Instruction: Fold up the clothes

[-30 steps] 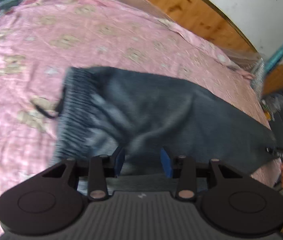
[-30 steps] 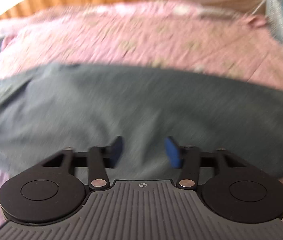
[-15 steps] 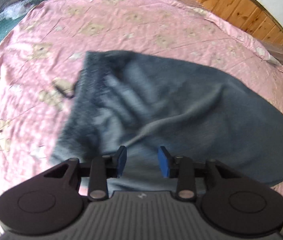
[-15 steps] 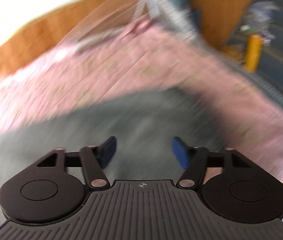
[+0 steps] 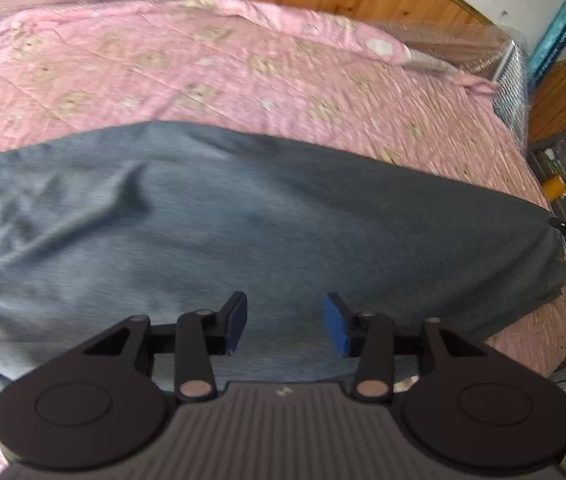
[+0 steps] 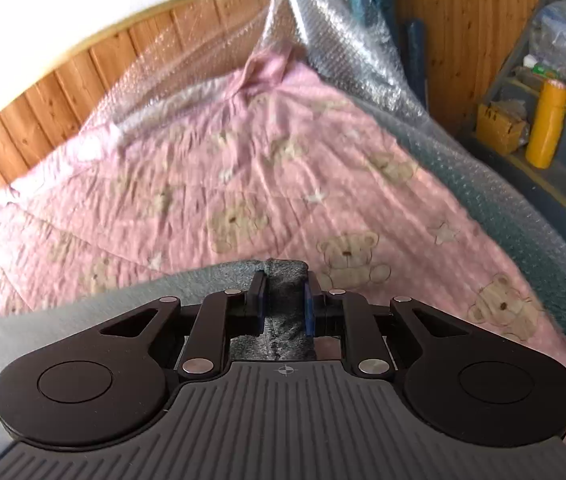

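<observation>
Pinching hem of grey trousers (image 6: 285, 332), right gripper (image 6: 285, 300) anchors cloth on pink sheet (image 6: 283, 168) for fold. Left gripper (image 5: 285, 322) wide, empty, trousers spread beneath, likely seeking grip.

likely a home bedroom: pink teddy-bear quilt (image 6: 283, 184) on a bed, wood-panelled walls (image 6: 63, 92).

Each claw (image 5: 285, 322) (image 6: 285, 304) is matte black with blue pads, round discs either side, silver screws and a ribbed grey body.
</observation>
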Motion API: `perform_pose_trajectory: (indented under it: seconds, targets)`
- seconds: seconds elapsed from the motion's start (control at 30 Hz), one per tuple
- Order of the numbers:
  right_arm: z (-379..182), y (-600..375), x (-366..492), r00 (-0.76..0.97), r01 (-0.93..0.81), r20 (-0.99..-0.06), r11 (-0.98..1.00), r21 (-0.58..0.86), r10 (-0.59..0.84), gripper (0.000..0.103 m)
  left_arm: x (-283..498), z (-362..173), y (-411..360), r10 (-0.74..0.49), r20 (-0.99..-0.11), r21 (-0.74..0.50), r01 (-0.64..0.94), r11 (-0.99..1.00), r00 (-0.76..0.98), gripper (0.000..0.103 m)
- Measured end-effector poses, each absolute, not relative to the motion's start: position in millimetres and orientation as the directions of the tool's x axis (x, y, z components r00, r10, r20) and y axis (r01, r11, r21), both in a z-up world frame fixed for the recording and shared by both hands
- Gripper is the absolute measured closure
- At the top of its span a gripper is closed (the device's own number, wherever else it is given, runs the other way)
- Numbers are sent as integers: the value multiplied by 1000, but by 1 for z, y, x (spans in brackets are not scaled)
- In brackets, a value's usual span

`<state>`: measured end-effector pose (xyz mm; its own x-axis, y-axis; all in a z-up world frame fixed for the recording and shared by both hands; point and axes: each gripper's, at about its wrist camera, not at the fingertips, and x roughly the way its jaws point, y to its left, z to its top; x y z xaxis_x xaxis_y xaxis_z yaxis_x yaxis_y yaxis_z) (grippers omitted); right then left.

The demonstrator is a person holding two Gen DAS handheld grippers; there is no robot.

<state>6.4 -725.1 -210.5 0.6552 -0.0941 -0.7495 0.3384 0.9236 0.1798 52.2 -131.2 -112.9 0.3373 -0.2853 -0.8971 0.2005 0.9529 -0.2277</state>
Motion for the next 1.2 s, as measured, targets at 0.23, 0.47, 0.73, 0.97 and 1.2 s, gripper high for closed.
perform_pose_trajectory:
  seconds: [0.23,0.47,0.73,0.97,1.2]
  targets:
    - [-218,-738,-48,685,436,-726,830,348,-56,26,53,-105,-189,-348,-876,-259,282,924,334,54]
    - [-240,-725,-123,730,505,-683,648,571,33,27,83,-86,-272,-504,-816,-381,393,837,282,44]
    - [-213,-678,-115,746,468,-654,796,384,-123,76,114,-63,-457,-627,-764,-436,593,677,153,33]
    - [-162,-586,-114,812,250,-549,968,20,-198,78,105,-99,-582,-550,-835,-372,709,599,26,27]
    - [-161,-530,-113,844,80,-516,985,-150,-147,74,99,-139,-598,-395,-919,-251,765,593,6,90]
